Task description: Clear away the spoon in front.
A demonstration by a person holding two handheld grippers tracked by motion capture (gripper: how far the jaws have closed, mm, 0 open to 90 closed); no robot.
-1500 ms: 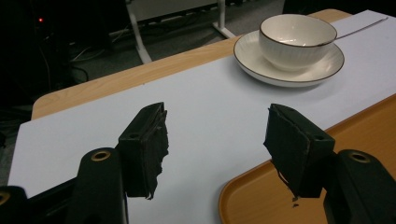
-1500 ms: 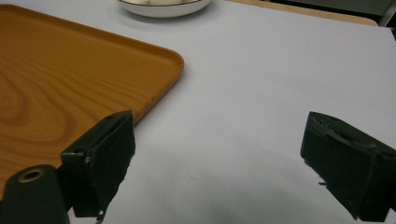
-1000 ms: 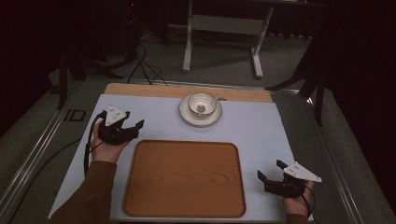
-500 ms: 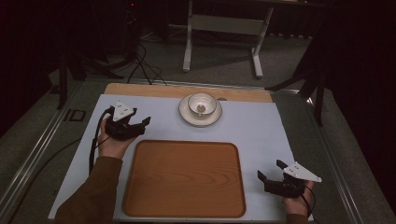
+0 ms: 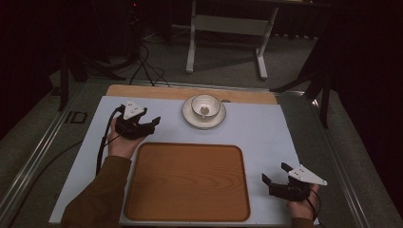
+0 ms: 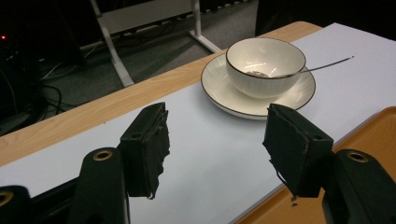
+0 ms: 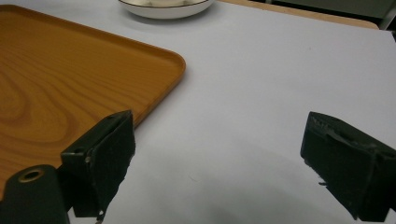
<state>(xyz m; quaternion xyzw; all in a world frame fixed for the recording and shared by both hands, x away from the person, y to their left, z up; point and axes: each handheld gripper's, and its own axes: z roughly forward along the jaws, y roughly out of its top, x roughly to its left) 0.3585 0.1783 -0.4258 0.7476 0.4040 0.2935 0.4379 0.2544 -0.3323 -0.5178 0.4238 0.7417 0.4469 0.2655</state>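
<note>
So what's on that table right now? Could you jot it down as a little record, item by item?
Far middle: white ceramic bowl standing on a white saucer
In the bowl: thin metal spoon, handle sticking out over the rim
Near middle: empty brown wooden tray
Surface: pale blue table mat
Left gripper: jaws open, holding nothing, pointing toward the bowl
Right gripper: jaws open, holding nothing, beside the tray

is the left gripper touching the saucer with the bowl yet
Apart. In the left gripper view, bare white table covering lies between the open left gripper and the saucer; the high view shows the same gap.
</note>
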